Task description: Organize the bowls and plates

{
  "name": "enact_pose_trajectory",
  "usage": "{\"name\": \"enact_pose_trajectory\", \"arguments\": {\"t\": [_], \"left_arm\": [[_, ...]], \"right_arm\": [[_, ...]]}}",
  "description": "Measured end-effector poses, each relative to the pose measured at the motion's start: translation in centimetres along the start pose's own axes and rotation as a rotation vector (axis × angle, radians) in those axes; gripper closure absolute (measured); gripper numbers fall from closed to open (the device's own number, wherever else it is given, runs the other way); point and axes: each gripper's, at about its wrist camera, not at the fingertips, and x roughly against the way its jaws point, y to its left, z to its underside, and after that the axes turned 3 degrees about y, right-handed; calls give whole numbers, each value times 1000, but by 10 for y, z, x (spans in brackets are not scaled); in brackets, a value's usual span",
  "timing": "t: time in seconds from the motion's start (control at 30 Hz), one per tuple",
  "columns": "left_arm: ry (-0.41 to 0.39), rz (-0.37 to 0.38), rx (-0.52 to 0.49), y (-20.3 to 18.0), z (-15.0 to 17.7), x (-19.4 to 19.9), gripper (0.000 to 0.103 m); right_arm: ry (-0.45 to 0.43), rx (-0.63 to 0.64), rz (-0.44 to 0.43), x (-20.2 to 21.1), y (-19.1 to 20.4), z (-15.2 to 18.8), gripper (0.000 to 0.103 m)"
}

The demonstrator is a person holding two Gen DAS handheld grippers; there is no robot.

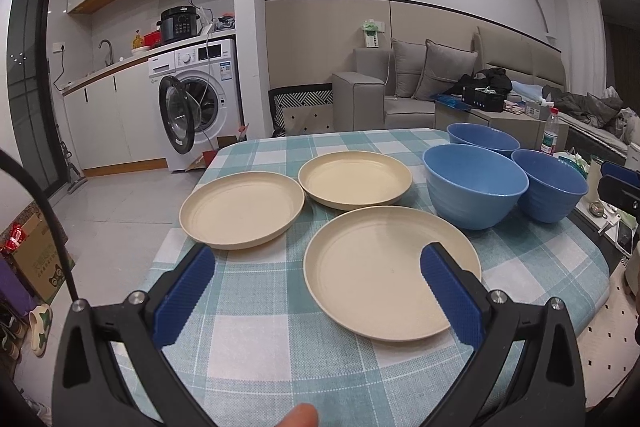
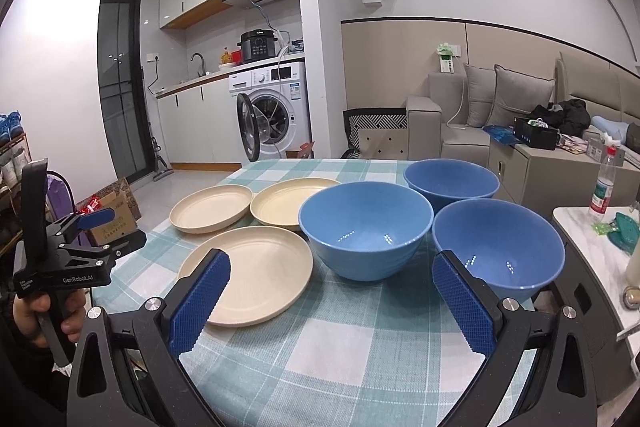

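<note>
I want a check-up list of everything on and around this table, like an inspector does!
Surface: table under a teal-and-white checked cloth; looks dry and clean.
Job's things: three cream plates lying flat and apart, none stacked; three blue bowls upright and empty, close together.
Clutter: nothing else seen on the cloth; a water bottle stands on the marble side table.
Grippers: left gripper open, above the nearest plate; right gripper open, low before the bowls. Both hold nothing.
Cables: a black cable curves along the left edge of the left wrist view.
Surroundings: washing machine with its door open, grey sofa, cardboard box on the floor.
</note>
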Motion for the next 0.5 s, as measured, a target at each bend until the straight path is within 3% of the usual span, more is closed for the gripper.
{"name": "enact_pose_trajectory", "arguments": {"t": [0.5], "left_arm": [[-7,-16,51,22,-18,-7,0]], "right_arm": [[17,7,-7,-19,-4,-26,0]]}}
